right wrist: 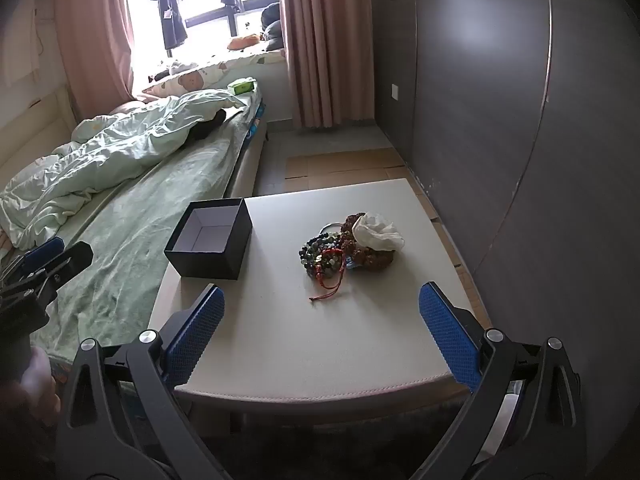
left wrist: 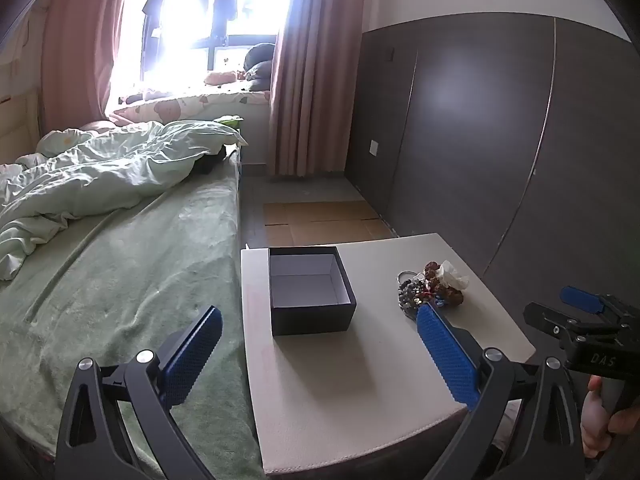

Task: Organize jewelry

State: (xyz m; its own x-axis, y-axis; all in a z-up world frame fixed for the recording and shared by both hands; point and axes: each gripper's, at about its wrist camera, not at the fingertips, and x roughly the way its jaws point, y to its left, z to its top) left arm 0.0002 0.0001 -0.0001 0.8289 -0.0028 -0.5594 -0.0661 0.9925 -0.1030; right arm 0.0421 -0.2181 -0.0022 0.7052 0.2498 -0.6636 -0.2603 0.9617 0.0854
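A dark open box (left wrist: 310,290) with a pale empty inside stands on the white table (left wrist: 340,380); it also shows in the right wrist view (right wrist: 210,238). A pile of beaded bracelets (right wrist: 326,254) lies to its right, with a red cord, brown beads and a crumpled white cloth (right wrist: 378,232) on top; the pile also shows in the left wrist view (left wrist: 432,288). My left gripper (left wrist: 320,344) is open and empty, in front of the box. My right gripper (right wrist: 322,322) is open and empty, in front of the pile.
A bed (left wrist: 120,260) with a green cover and rumpled quilt lies left of the table. A dark wardrobe wall (right wrist: 520,120) stands to the right. Cardboard sheets (left wrist: 320,220) lie on the floor beyond the table. The right gripper also appears in the left wrist view (left wrist: 580,320).
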